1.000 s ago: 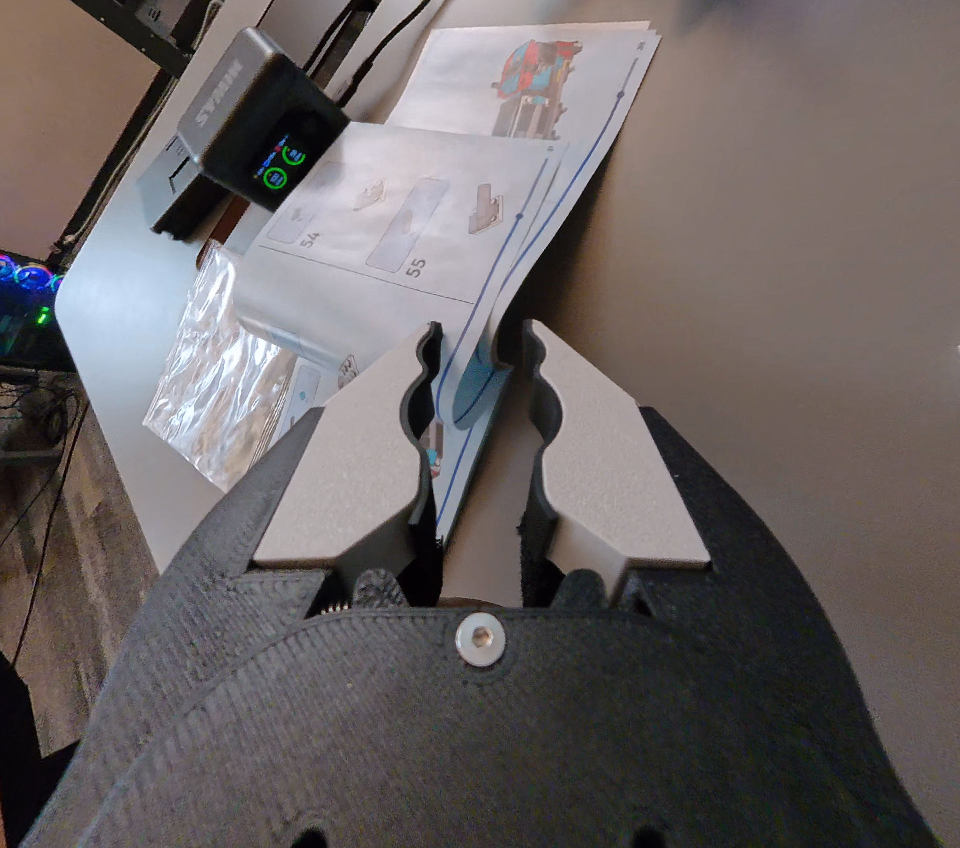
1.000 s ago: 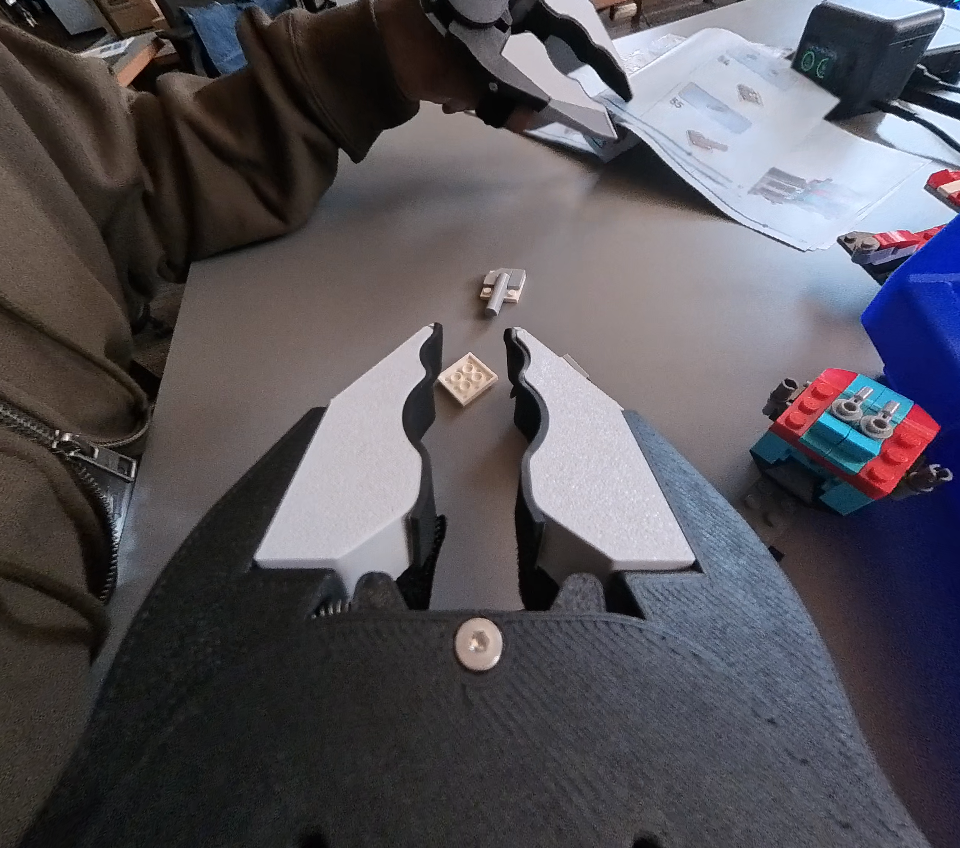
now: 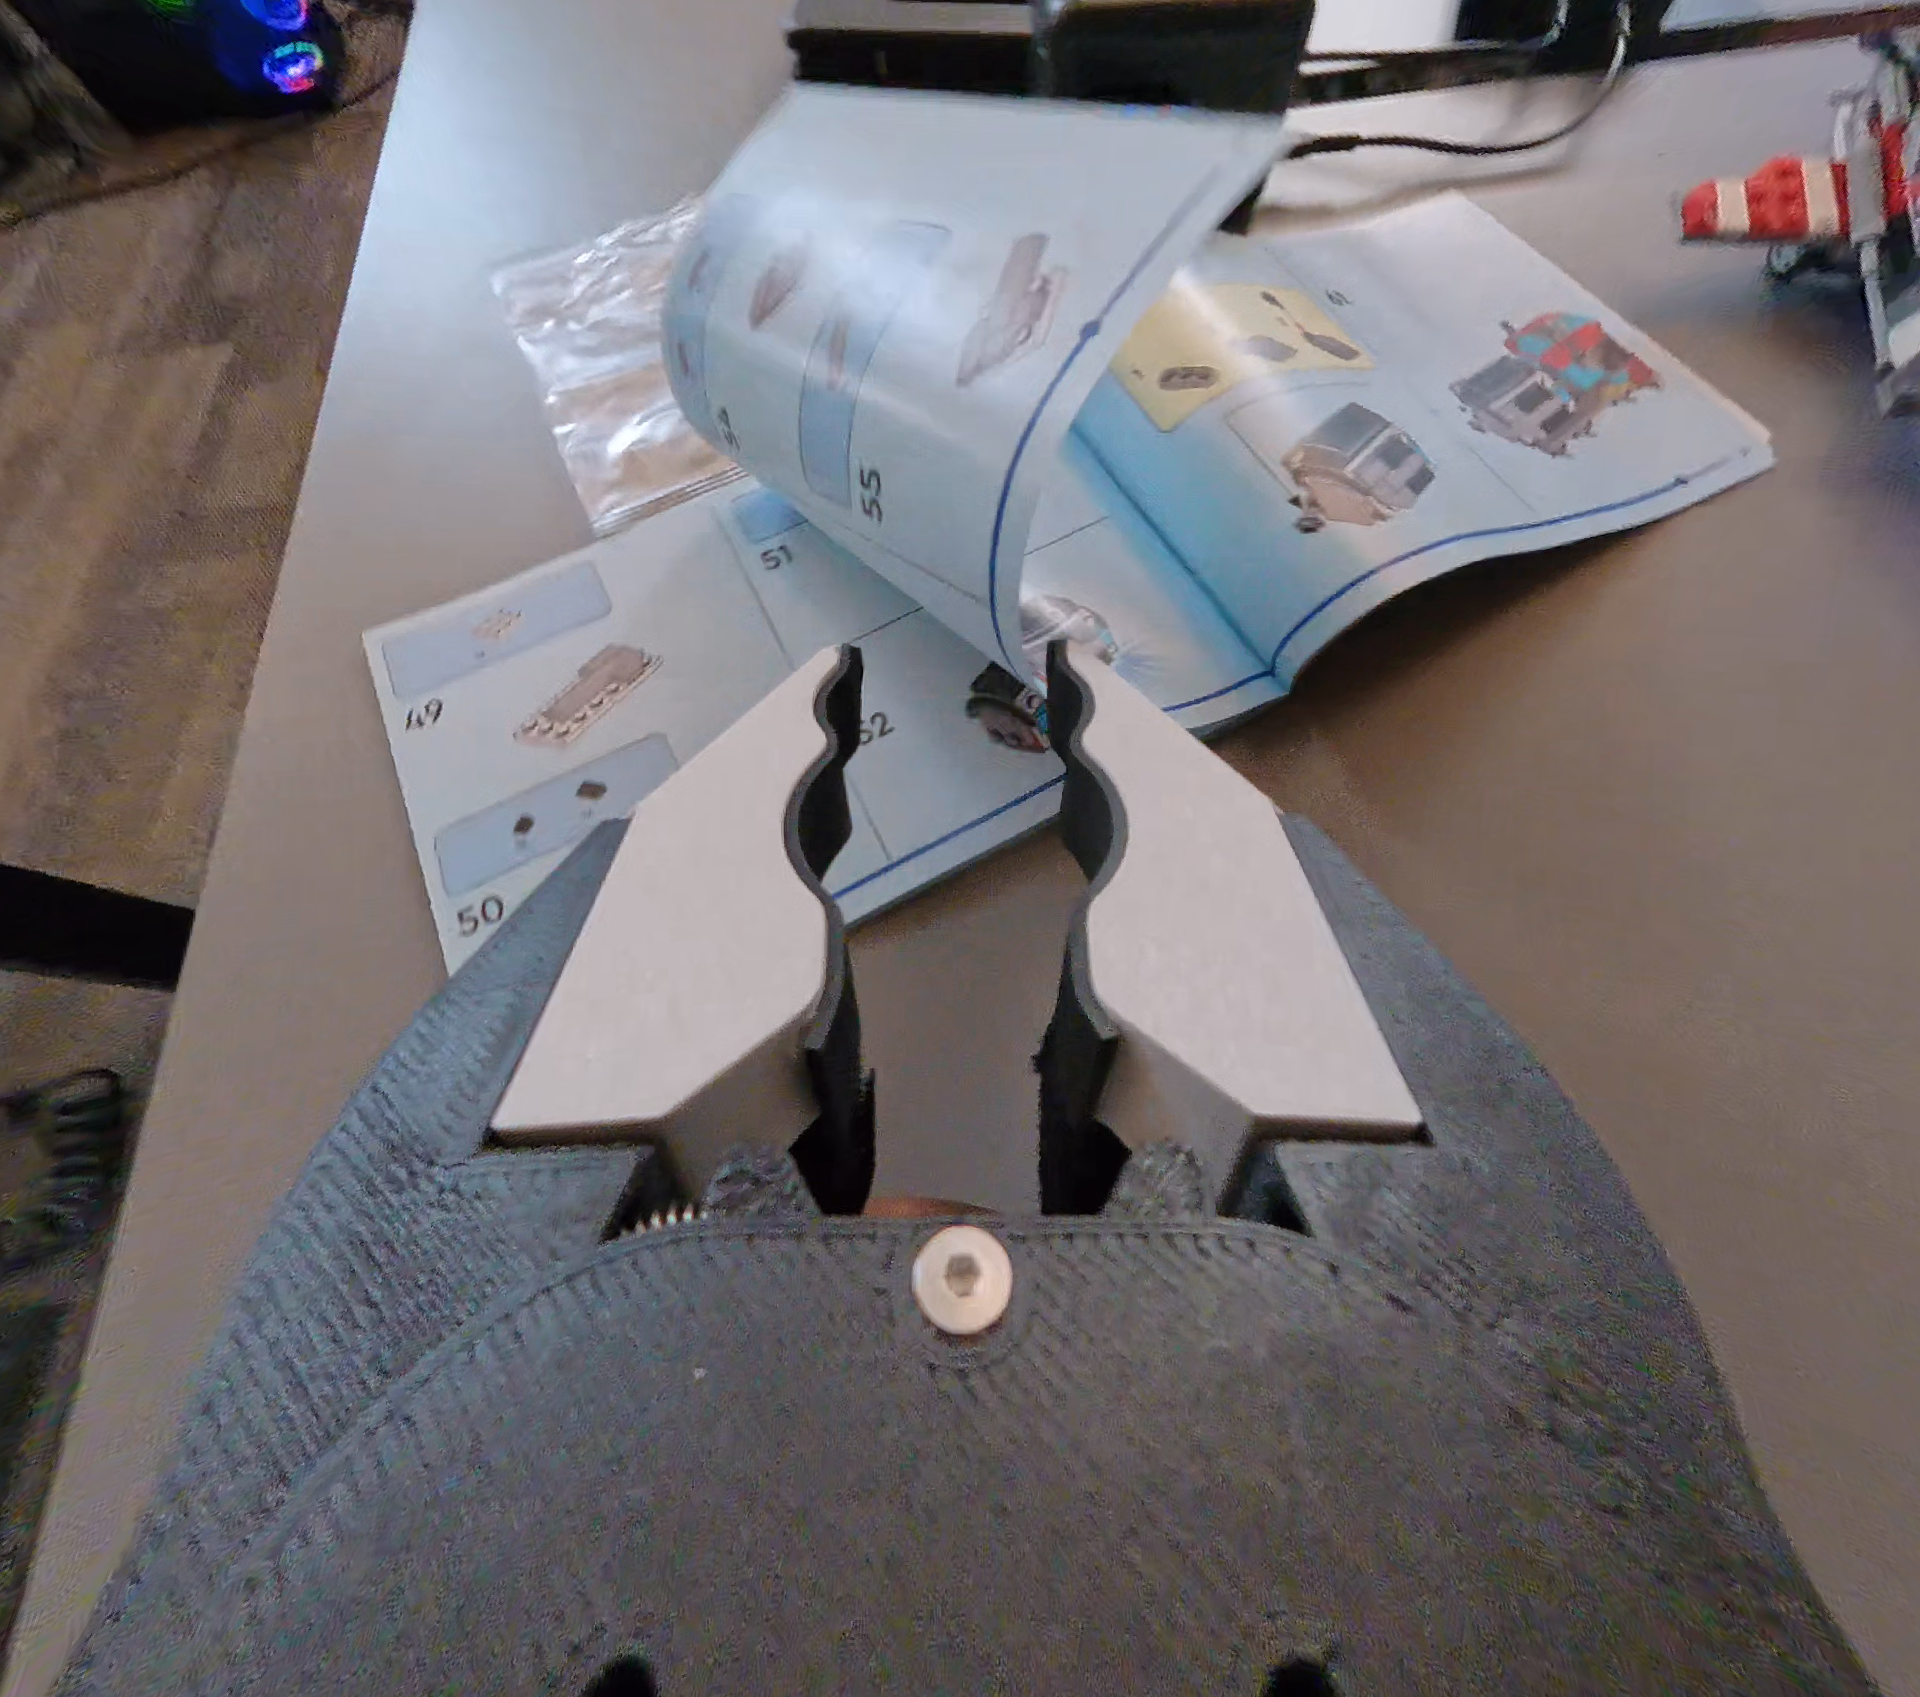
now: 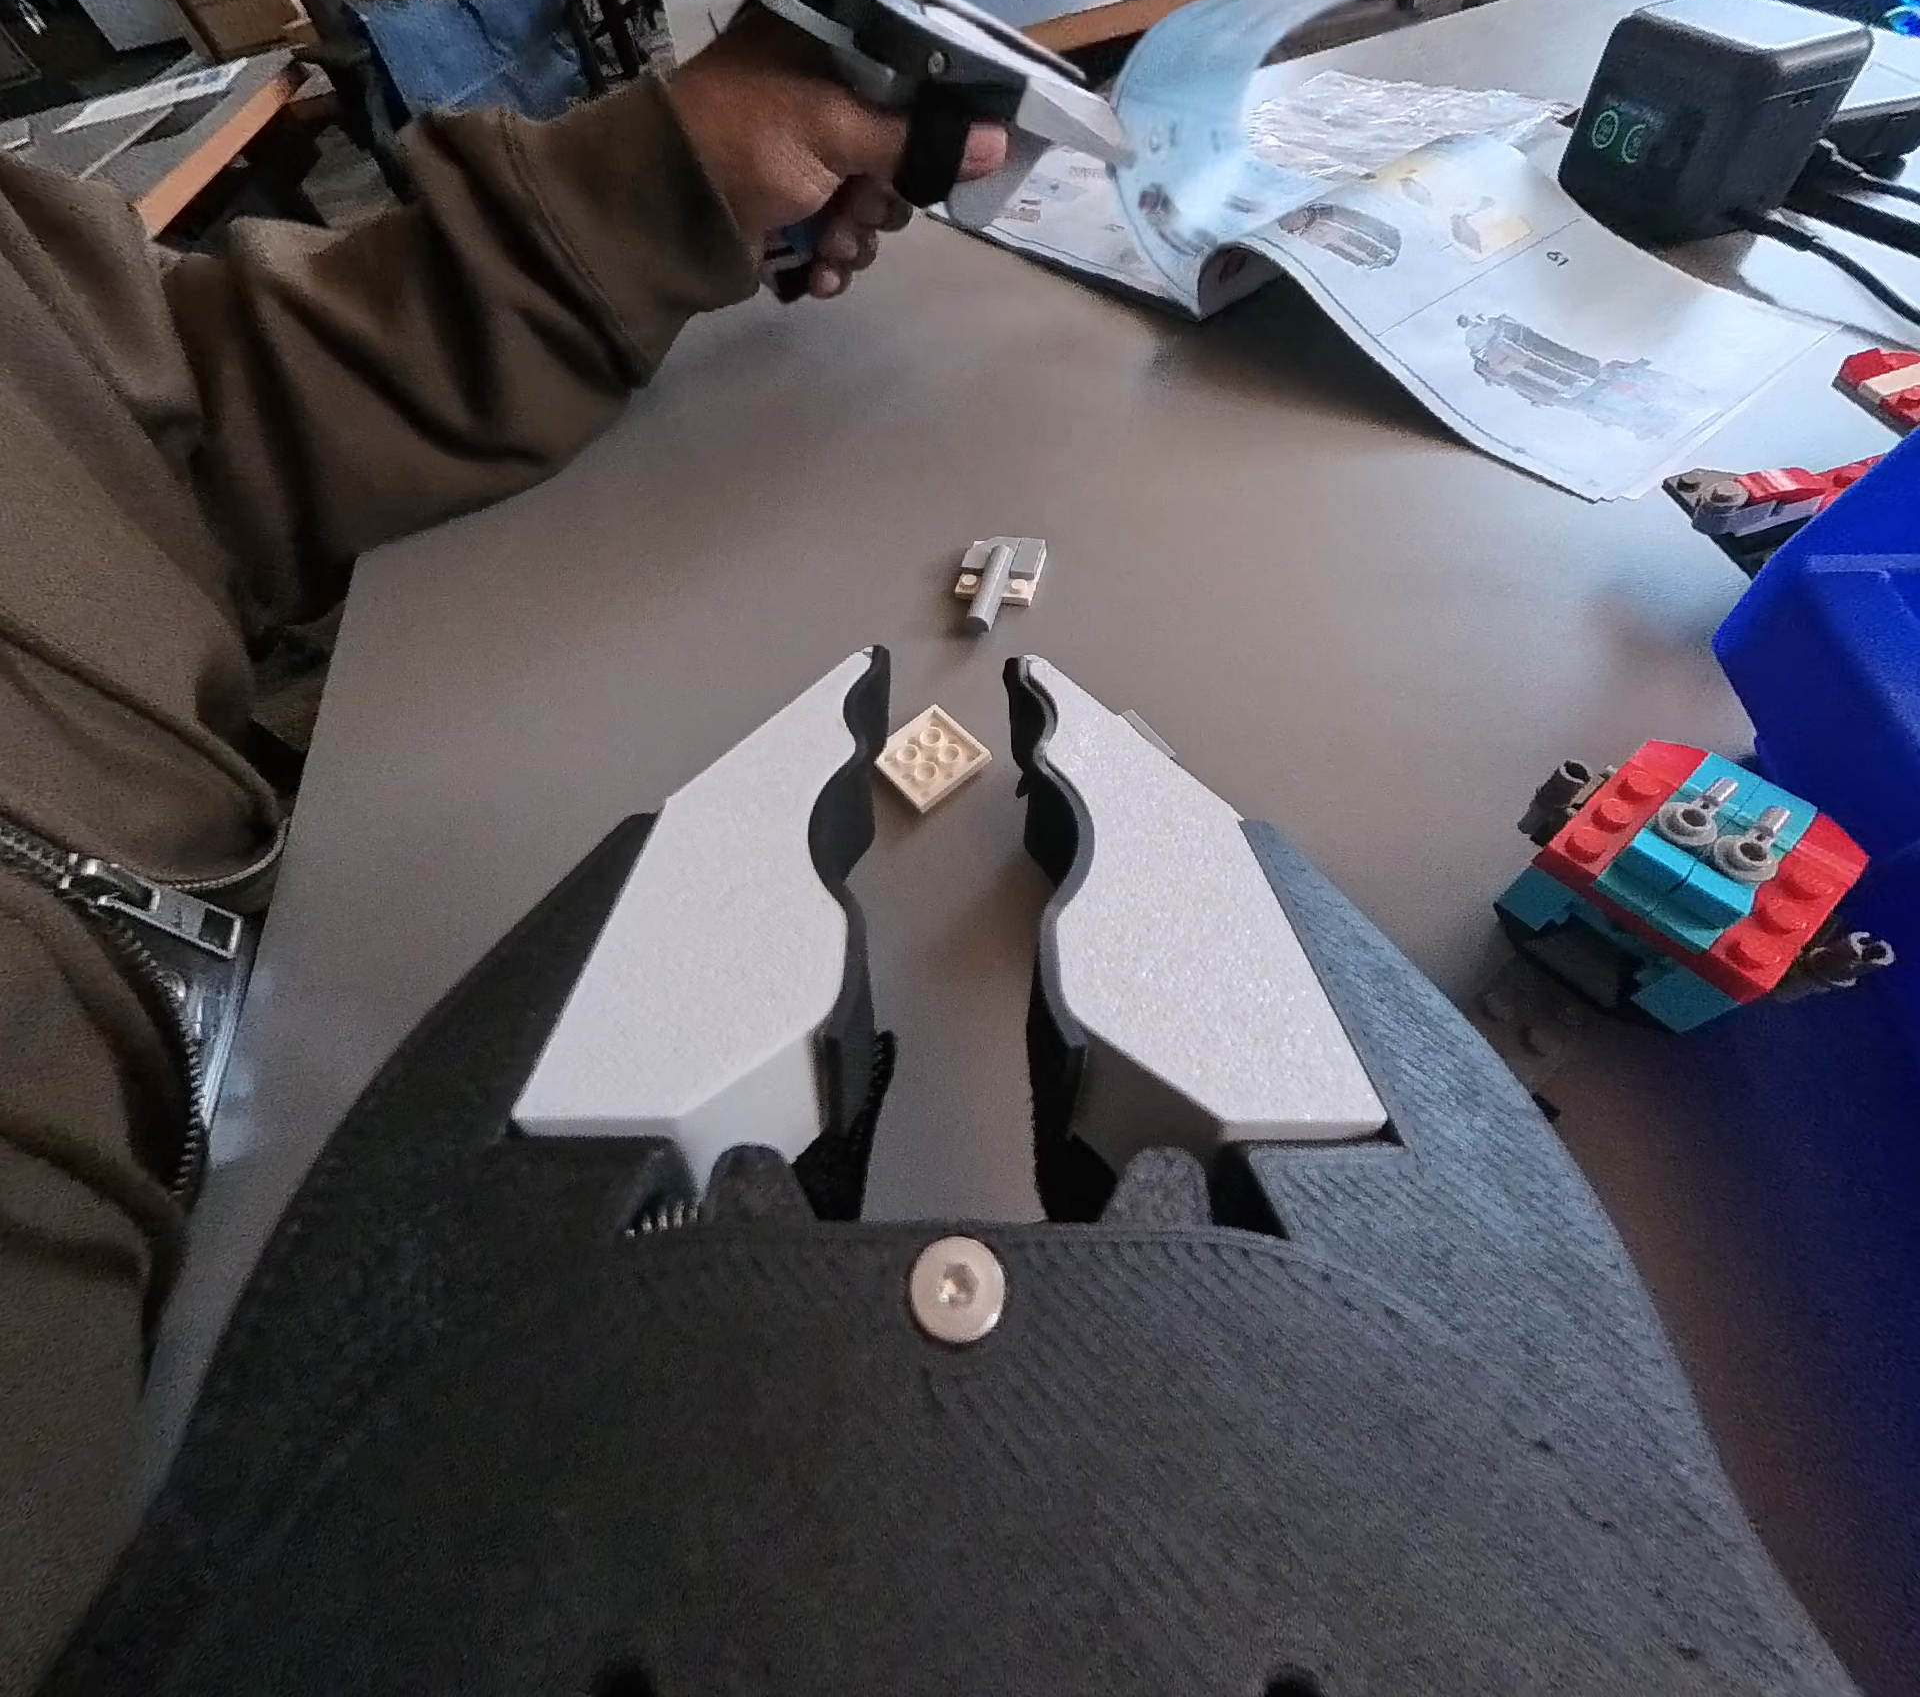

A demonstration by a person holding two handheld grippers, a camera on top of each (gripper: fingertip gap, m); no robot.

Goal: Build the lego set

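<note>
I see the booklet [image 3: 1403, 421] lying open on the grey table, one page [image 3: 914, 359] curled upward (blurred), edge at my left gripper [image 3: 951, 691].

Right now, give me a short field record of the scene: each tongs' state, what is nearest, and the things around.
left tongs: open, a curled booklet page brushing the right fingertip
booklet: lying open on the table
right tongs: open, above a cream square plate lying flat on the table
beyond it: small grey and cream assembly
right side: red and teal brick build, blue bin
far end: black box with lit display
</note>
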